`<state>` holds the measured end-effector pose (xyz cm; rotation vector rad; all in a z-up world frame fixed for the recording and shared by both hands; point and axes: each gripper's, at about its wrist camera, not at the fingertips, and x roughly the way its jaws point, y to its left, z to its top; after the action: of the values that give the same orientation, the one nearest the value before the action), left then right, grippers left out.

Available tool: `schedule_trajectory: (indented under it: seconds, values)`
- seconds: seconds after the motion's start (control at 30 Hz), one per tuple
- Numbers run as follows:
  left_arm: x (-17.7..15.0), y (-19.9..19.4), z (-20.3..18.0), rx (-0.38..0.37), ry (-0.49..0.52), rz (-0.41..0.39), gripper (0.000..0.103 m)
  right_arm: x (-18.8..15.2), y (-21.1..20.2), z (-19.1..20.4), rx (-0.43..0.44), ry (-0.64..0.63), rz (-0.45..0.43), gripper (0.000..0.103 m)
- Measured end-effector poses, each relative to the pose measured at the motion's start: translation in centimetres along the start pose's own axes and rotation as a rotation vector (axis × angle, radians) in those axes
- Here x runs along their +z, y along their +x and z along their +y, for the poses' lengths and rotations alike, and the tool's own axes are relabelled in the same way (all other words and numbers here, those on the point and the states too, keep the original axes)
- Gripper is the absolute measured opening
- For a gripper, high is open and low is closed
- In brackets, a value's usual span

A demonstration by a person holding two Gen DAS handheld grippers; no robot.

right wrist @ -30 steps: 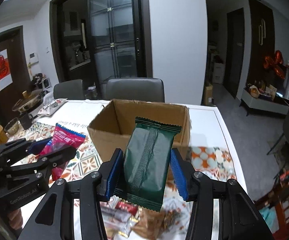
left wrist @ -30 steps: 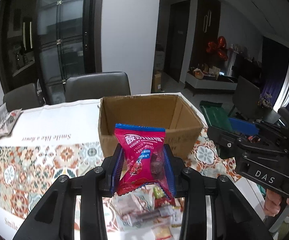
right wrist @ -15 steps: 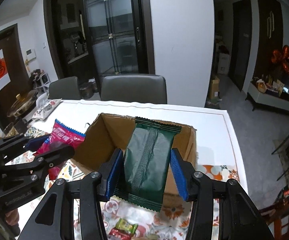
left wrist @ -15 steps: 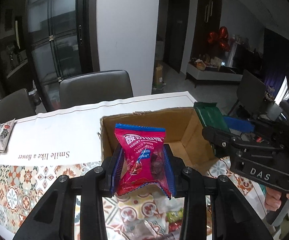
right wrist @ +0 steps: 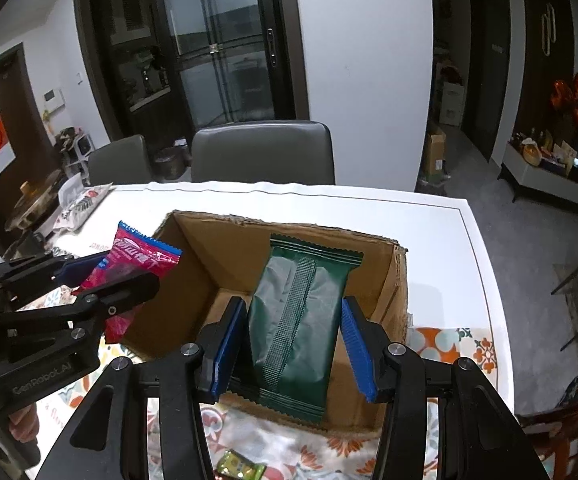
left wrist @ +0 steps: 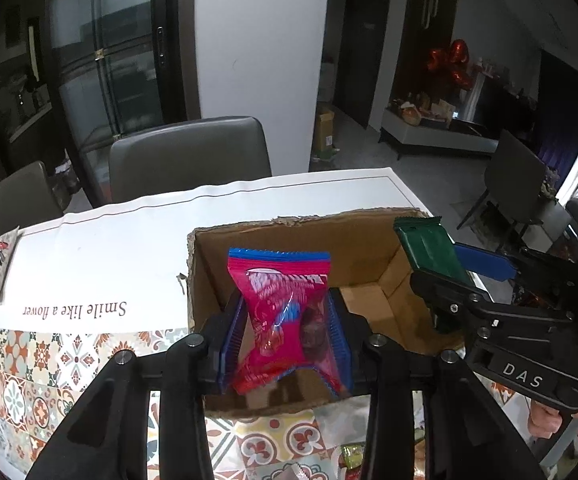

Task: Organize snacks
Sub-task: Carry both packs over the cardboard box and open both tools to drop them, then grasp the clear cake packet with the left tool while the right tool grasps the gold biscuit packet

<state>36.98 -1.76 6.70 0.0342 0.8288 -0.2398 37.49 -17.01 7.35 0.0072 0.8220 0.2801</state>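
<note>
An open cardboard box (left wrist: 289, 236) stands on the table, and both grippers hang over it. A pink snack packet (left wrist: 281, 300) stands upright between the blue pads of my left gripper (left wrist: 287, 332). Its jaws are opening, the pads still touch the packet's sides, and the packet looks blurred. My right gripper (right wrist: 293, 340) is shut on a dark green snack packet (right wrist: 297, 312) over the box's right half (right wrist: 217, 264). The right wrist view shows the pink packet (right wrist: 137, 256) at the box's left wall. The left wrist view shows the green packet (left wrist: 429, 248) at the right wall.
The table wears a white and patterned cloth (left wrist: 89, 264). Loose wrapped candies (right wrist: 241, 468) lie on it in front of the box. Another snack bag (right wrist: 81, 204) rests at the far left. Grey chairs (right wrist: 265, 152) stand behind the table; its right edge (right wrist: 485, 280) drops to the floor.
Both grippers have moved forward from above the candy pile to over the box and tilted further down. The pink packet now looks blurred between the left pads.
</note>
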Motion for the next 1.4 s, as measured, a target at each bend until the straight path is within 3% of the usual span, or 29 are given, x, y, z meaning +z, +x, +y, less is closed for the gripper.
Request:
schedule_trajectory:
  seconds: [0.03,0.1,0.17,0.5,0.9,1.4]
  values:
    - [0.0,0.0,0.1,0.001,-0.004,-0.003,0.054,0.1,0.1,0.0,-0.006,-0.001,-0.003,0.05]
    - [-0.1,-0.2,0.1,0.017,-0.009,-0.015,0.062,0.1,0.1,-0.2,-0.027,-0.006,-0.002,0.054]
    - [-0.2,-0.6,0.1,0.032,-0.002,-0.018,0.062,0.0,-0.2,-0.3,-0.043,0.001,-0.013,0.067]
    - [-3.6,-5.8,-0.9,0.069,0.009,-0.115,0.066,-2.5,-4.4,0.8,-0.055,-0.012,-0.088,0.066]
    - [-9.7,-11.0,-3.1,0.065,0.028,-0.206,0.067,-8.9,-9.7,2.6,0.008,0.006,-0.159,0.067]
    - [-17.6,-11.7,-5.6,0.035,-0.006,-0.128,0.067,-16.7,-11.4,2.7,0.034,0.042,-0.132,0.067]
